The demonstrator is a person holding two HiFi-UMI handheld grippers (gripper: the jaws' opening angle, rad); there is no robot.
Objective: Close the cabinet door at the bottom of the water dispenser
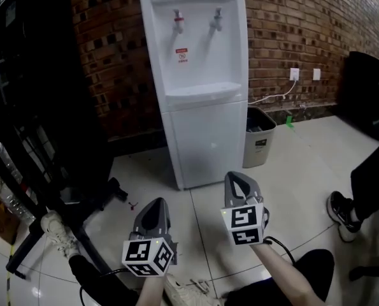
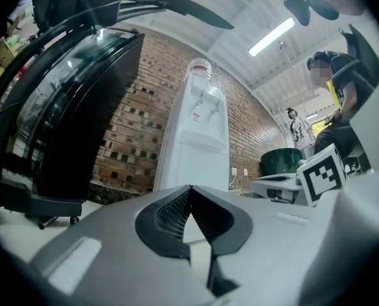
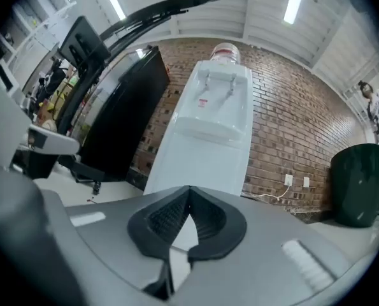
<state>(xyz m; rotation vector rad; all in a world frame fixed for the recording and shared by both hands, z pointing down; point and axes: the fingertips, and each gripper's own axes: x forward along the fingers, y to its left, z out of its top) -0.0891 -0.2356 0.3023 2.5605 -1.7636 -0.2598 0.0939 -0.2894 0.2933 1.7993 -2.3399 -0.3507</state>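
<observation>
Facing the dispenser (image 1: 195, 56), left gripper (image 1: 156, 204) and right gripper (image 1: 241, 178) fingers (image 3: 167, 217) closed, empty.
Door (image 1: 207, 142) is looking flush; probably light, stiff, hinged: push its free edge, not grip.

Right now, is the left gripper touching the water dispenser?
Apart. The head view shows bare floor tiles between the left gripper and the water dispenser.

Grey left gripper (image 1: 155, 204) and right gripper (image 1: 239, 178) carry black-and-white marker cubes (image 1: 149, 257) at six o'clock. Cables (image 1: 279, 244) and trousers (image 1: 310, 269) are black.
</observation>
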